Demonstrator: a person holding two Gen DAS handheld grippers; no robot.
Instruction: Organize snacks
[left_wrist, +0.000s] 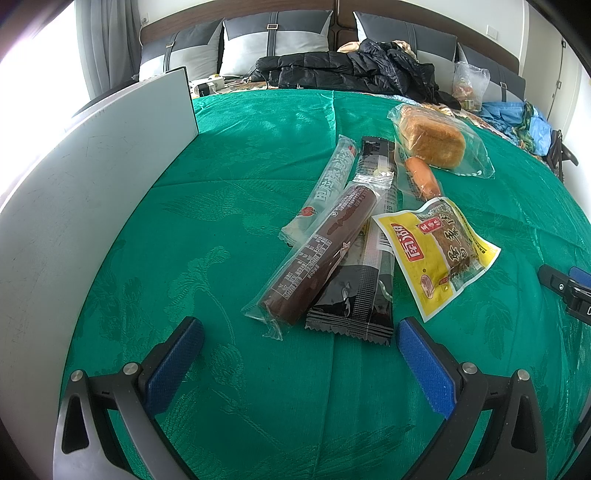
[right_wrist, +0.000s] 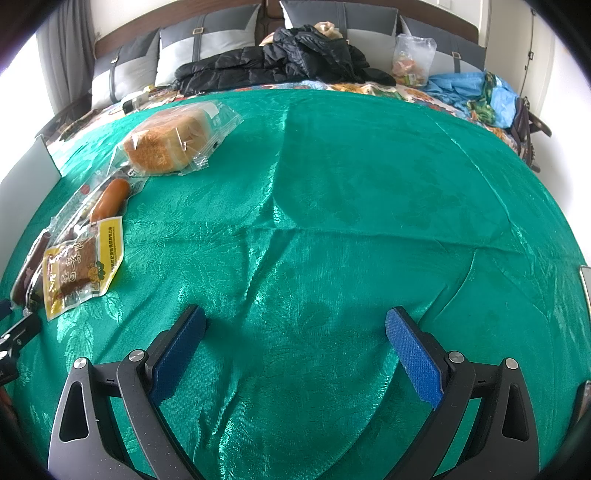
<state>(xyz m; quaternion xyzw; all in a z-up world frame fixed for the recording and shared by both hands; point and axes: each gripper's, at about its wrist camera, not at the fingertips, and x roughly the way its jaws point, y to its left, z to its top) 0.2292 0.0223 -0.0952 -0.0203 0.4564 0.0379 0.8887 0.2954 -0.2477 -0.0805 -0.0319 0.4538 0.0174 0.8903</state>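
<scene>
A pile of snacks lies on the green cloth (left_wrist: 258, 155). It holds a brown bar in clear wrap (left_wrist: 317, 251), a black packet (left_wrist: 354, 299) under it, a white stick pack (left_wrist: 325, 188), a yellow packet (left_wrist: 436, 251), an orange sausage (left_wrist: 423, 175) and wrapped bread (left_wrist: 434, 142). My left gripper (left_wrist: 299, 336) is open just short of the brown bar and black packet, holding nothing. My right gripper (right_wrist: 295, 328) is open over bare green cloth (right_wrist: 351, 206). The bread (right_wrist: 166, 144), sausage (right_wrist: 110, 197) and yellow packet (right_wrist: 81, 266) lie to its left.
A white box wall (left_wrist: 96, 192) stands along the left of the cloth. Behind are pillows (left_wrist: 273, 40), a black jacket (left_wrist: 351, 70), a clear bag of items (right_wrist: 412, 61) and blue fabric (right_wrist: 476, 92). The right gripper's tip (left_wrist: 569, 291) shows at the left wrist view's right edge.
</scene>
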